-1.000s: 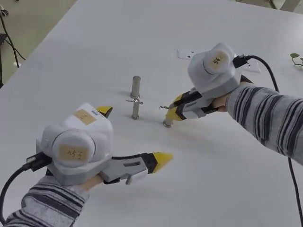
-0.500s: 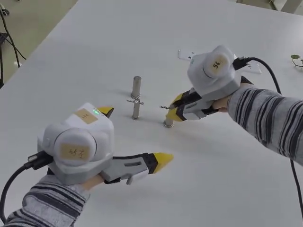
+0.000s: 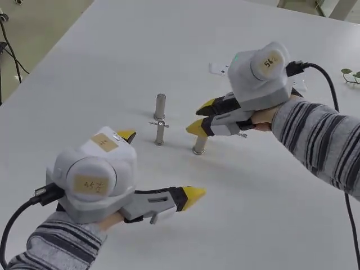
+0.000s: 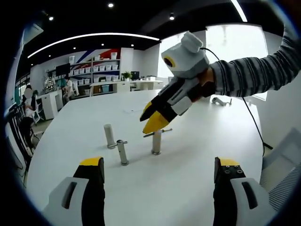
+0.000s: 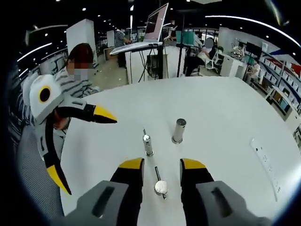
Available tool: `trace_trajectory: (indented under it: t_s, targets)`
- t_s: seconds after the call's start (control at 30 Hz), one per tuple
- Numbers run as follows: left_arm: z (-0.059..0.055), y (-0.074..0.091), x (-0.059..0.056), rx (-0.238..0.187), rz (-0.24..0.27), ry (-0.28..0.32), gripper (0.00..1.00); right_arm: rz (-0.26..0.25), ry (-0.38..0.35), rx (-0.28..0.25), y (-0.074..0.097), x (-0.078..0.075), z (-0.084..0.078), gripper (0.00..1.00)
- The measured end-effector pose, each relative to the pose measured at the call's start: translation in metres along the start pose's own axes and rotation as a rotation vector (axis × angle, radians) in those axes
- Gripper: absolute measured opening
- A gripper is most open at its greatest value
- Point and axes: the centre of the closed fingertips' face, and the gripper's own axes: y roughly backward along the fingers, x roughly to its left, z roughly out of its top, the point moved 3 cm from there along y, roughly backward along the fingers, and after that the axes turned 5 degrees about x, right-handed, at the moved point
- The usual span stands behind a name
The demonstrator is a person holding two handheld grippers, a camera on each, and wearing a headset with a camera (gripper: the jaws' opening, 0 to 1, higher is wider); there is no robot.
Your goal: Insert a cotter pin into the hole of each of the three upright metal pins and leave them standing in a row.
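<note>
Three upright metal pins stand on the white table [image 3: 112, 50]: a far pin [image 3: 161, 105], a middle pin [image 3: 160, 132] with a cotter pin through it, and a near pin [image 3: 199, 144]. My right gripper [image 3: 200, 117] hovers open just above the near pin. Looking along the right gripper [image 5: 162, 165], the near pin's top [image 5: 161, 187] lies between the jaws, a cotter pin [image 5: 157, 174] sticking out of it. The left gripper view shows that cotter pin [image 4: 158, 133] crossing the near pin [image 4: 156, 142]. My left gripper [image 3: 160, 164] is open and holds nothing, nearer the front.
A white power strip [image 3: 217, 68] lies on the table behind the right gripper, and a small metal part [image 4: 221, 100] sits near it. A plant leaf [image 3: 351, 73] pokes in at the right edge. The table's left edge drops to the floor [image 3: 34, 22].
My right gripper, shut on the cotter pin at the near pin, has opened and lifted slightly. The cotter pin stays in the pin. The left gripper holds still.
</note>
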Motion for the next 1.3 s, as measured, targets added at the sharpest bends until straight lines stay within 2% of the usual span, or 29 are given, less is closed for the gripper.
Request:
trace_trajectory:
  t_s: [0.1,0.2,0.27,0.4,0.6,0.73,0.77,0.93,1.03,1.13,1.3]
  targets:
    - [0.000,0.000,0.000,-0.001,-0.001,0.005,0.96,-0.030,-0.031,-0.062,-0.010,-0.007,0.012,0.30]
    - [0.001,0.000,-0.001,-0.004,-0.003,0.002,0.96,-0.034,-0.110,-0.129,-0.019,-0.011,0.025,0.29]
    - [0.001,0.000,0.000,-0.004,-0.002,0.004,0.96,-0.040,-0.147,-0.152,-0.024,-0.012,0.032,0.29]
    - [0.002,0.000,0.003,-0.010,0.007,0.012,0.96,-0.078,-0.126,-0.169,-0.041,-0.017,0.039,0.29]
    - [0.001,0.000,0.006,-0.009,0.017,0.022,0.95,-0.075,-0.158,-0.165,-0.064,-0.020,0.039,0.27]
    - [0.001,-0.001,0.005,-0.008,0.017,0.020,0.95,-0.099,-0.178,-0.149,-0.075,-0.026,0.035,0.25]
    - [0.002,-0.001,0.005,-0.009,0.016,0.020,0.95,-0.100,-0.188,-0.149,-0.080,-0.036,0.035,0.24]
    - [0.002,-0.003,0.003,-0.005,0.011,0.011,0.94,-0.104,-0.205,-0.138,-0.089,-0.044,0.030,0.19]
    - [0.001,-0.003,0.004,0.000,0.015,0.012,0.94,-0.105,-0.222,-0.133,-0.091,-0.047,0.027,0.12]
    - [0.001,-0.003,0.004,0.000,0.019,0.012,0.94,-0.093,-0.236,-0.140,-0.089,-0.043,0.028,0.10]
    - [0.002,-0.004,0.005,0.002,0.024,0.012,0.94,-0.092,-0.216,-0.135,-0.087,-0.039,0.030,0.10]
